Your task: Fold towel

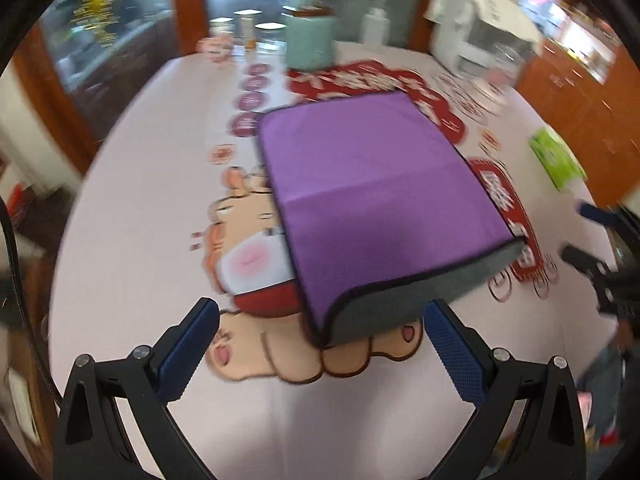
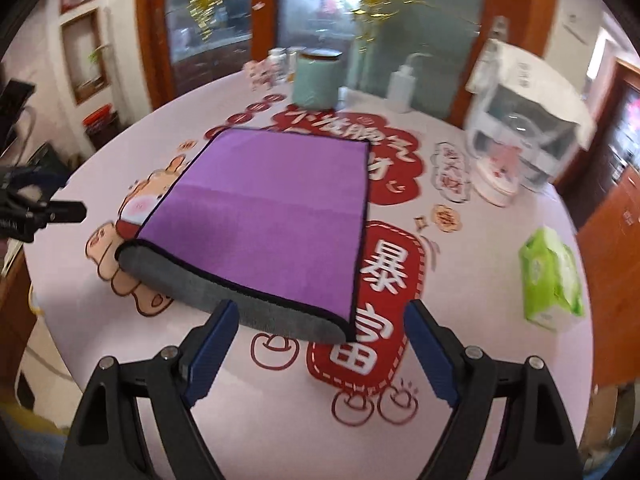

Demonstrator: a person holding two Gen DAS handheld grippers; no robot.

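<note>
Fingers: left gripper (image 1: 320, 340) and right gripper (image 2: 318, 340) both spread, empty | towel (image 1: 372, 200) mid-surface (image 1: 132, 208), folded once, grey underside showing near | further fold apparently remains.

bright daylight fr rear glass | motion blur thruout | fisheye warp, dark vignette edges

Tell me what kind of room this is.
Probably a home dining room: a round table under a cartoon-printed tablecloth, glass-fronted wooden cabinets behind it, and household items such as a green tissue pack beside the purple towel.
</note>
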